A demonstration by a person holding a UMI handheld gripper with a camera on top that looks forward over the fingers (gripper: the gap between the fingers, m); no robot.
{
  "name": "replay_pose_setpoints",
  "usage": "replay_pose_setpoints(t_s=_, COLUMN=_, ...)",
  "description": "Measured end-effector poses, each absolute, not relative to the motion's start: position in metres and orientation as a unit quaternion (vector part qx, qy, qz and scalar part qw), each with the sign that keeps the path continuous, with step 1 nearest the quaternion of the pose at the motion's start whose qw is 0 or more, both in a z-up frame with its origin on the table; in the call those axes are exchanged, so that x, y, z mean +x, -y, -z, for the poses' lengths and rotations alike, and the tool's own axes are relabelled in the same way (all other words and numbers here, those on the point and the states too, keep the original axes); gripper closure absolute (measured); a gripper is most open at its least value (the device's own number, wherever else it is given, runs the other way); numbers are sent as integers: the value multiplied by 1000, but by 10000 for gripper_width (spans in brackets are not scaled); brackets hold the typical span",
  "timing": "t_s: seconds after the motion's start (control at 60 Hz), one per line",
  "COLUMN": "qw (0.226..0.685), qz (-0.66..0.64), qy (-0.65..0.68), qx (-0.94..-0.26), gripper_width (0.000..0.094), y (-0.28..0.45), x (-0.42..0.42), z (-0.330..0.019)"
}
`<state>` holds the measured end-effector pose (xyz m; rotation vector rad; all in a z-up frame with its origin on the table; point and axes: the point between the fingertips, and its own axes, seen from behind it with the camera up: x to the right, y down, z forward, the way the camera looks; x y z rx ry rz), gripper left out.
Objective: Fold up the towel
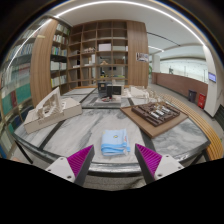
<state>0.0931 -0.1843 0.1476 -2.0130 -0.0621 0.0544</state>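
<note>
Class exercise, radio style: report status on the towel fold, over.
Gripper open, holding nothing. Blue towel lies on the marble table just ahead, between the fingers. Nothing in the way.

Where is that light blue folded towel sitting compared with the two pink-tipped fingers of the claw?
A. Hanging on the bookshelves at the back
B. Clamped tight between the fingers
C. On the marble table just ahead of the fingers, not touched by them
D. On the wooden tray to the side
C: the light blue towel lies flat on the marble table, just ahead of the open claw, and neither finger touches it.
</note>
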Motion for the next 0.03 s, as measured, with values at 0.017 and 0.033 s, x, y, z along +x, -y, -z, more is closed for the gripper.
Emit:
replay_pose_setpoints(t_s=0.017, qw=534, qz=-28, qy=24, qx=-844, gripper_width=97, y=184, x=94, z=-147)
replay_pose_setpoints(t_s=0.033, qw=534, qz=-36, qy=22, qx=-845, gripper_width=101, y=185, x=93, z=-147)
